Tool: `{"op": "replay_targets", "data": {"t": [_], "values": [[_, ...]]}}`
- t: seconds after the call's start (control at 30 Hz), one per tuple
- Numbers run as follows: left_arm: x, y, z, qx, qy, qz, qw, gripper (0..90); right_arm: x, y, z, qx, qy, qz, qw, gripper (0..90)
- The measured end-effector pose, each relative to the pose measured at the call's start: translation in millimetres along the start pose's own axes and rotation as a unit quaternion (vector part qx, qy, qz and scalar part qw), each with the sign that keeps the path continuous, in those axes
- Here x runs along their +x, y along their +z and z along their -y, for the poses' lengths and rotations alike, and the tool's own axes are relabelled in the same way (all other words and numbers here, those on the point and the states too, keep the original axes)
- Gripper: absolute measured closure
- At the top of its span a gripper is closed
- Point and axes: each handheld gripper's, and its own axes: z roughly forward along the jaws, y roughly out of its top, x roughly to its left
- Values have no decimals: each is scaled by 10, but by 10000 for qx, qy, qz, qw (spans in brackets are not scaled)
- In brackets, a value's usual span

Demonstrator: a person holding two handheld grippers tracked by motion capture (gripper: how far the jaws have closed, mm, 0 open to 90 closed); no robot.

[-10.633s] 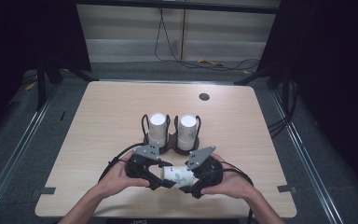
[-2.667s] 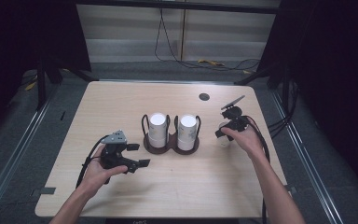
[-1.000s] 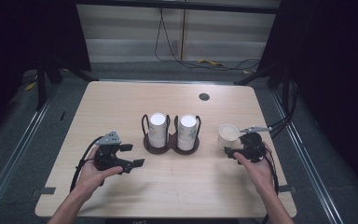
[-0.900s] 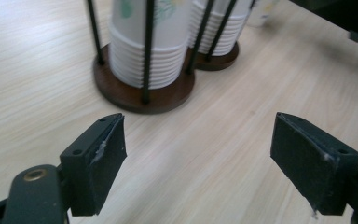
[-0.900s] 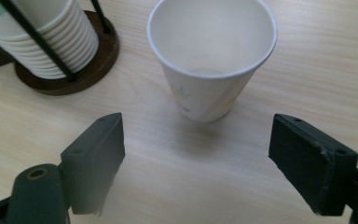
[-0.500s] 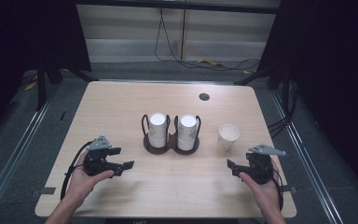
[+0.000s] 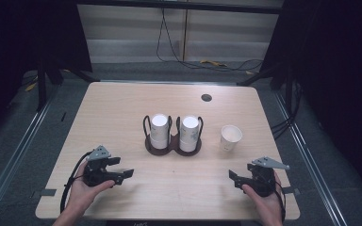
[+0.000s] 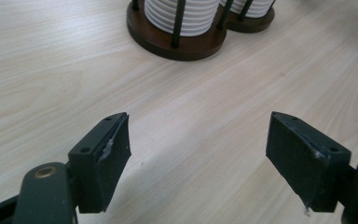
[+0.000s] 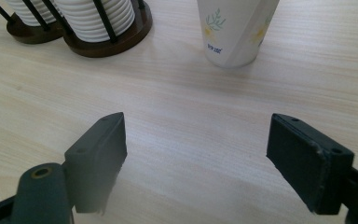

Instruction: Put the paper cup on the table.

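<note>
Two tools are resting in your hands near your edge of the table (image 7: 122, 103), and neither one is grasping anything. Your left tool (image 7: 122, 174) is sitting low over the wood with its jaws apart and bare table between them; those jaws have just been closing a little, with nothing caught in the gap. In the left gripper view the dark wooden cup holder (image 8: 168, 42) is standing ahead of that tool and slightly to its right, well apart from the jaw tips, with a ribbed stack of white cups (image 8: 182, 14) sitting inside its black wire posts. Your right tool (image 7: 235, 178) is likewise released, its jaws standing apart over bare wood; they too have just been narrowing, with nothing between them. In the right gripper view the single paper cup (image 9: 235, 28), white with a leaf and flower print, is standing upright on the table ahead of that tool, a little right of its centre line and clear of both jaws. To the tool's front left, the holder with its two cup stacks (image 9: 98, 18) is sitting just beside that lone cup without touching it. From the high view, both tools are pointing inward toward each other, well apart, with the holder and the loose cup (image 7: 230, 136) lying beyond them.
</note>
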Motion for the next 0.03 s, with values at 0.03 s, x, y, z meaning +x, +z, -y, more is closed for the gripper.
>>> {"op": "replay_targets", "data": {"t": [0.03], "values": [[0, 0, 0, 0, 0, 0, 10000, 219, -8, 11, -1, 14, -16, 33, 10000, 198]]}}
